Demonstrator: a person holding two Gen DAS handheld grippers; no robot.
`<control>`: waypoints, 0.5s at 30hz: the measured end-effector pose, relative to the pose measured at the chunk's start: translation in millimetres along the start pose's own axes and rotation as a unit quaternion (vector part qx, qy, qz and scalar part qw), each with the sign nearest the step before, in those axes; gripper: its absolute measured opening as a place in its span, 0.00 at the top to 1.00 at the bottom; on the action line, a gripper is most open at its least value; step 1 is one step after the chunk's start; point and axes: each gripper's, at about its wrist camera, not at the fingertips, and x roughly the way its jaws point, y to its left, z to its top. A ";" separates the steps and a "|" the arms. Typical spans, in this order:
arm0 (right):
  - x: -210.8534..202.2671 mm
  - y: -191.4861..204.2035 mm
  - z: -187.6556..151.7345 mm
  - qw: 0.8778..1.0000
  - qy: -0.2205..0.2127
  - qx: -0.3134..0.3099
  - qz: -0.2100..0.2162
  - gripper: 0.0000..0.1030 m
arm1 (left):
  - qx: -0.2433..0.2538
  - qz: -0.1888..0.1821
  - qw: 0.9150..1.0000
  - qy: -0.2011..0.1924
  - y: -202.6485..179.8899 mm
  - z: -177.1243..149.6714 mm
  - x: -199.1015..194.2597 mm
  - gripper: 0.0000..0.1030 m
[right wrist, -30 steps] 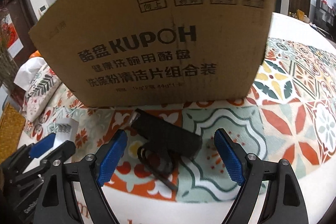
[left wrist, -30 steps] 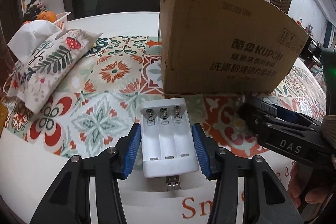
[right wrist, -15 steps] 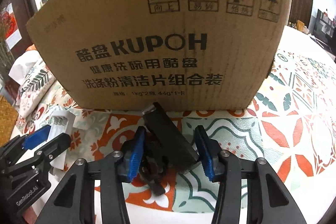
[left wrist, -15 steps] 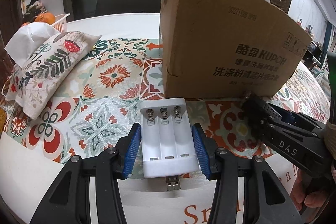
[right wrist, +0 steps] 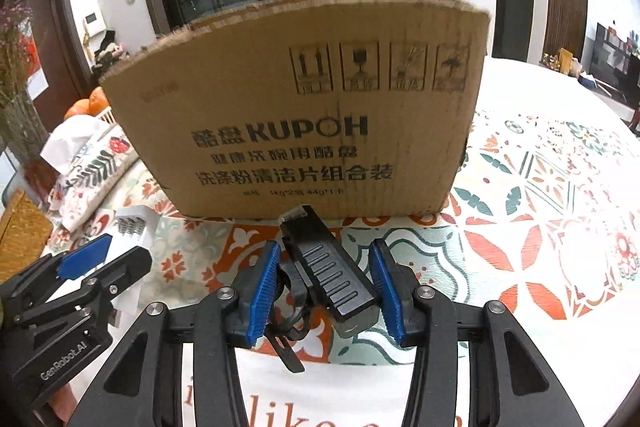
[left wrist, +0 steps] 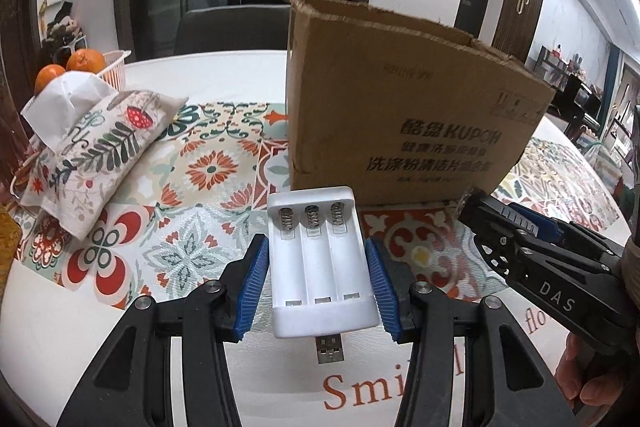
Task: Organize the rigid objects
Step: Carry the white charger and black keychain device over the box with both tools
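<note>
My left gripper (left wrist: 316, 281) is shut on a white three-slot battery charger (left wrist: 320, 263) with a USB plug and holds it above the table. My right gripper (right wrist: 326, 287) is shut on a black bike light (right wrist: 330, 275) with a strap hanging below, also lifted. An open cardboard box (left wrist: 404, 115) stands just beyond both; it also shows in the right wrist view (right wrist: 304, 123). The right gripper shows in the left wrist view (left wrist: 520, 259); the left gripper shows in the right wrist view (right wrist: 80, 267). The box's inside is hidden.
A floral tissue pouch (left wrist: 92, 151) lies at the left on the patterned mat (left wrist: 200, 195). A basket with oranges (left wrist: 80, 63) stands behind it. A dark chair (left wrist: 232, 31) is beyond the round white table (left wrist: 60, 327).
My right gripper closed on the black bike light and lifted it. My left gripper, holding the charger, rose, so the box's top rim now shows.
</note>
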 end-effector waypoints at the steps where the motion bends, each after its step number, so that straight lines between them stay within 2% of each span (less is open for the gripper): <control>1: -4.0 0.3 0.2 1.000 -0.003 0.000 0.001 0.55 | 0.001 -0.001 1.000 -0.004 -1.3 0.5 -3.9 0.53; 15: -61.8 -2.8 12.3 0.998 -0.069 -0.002 0.004 0.55 | 0.022 -0.020 0.998 -0.056 -19.6 18.0 -47.7 0.53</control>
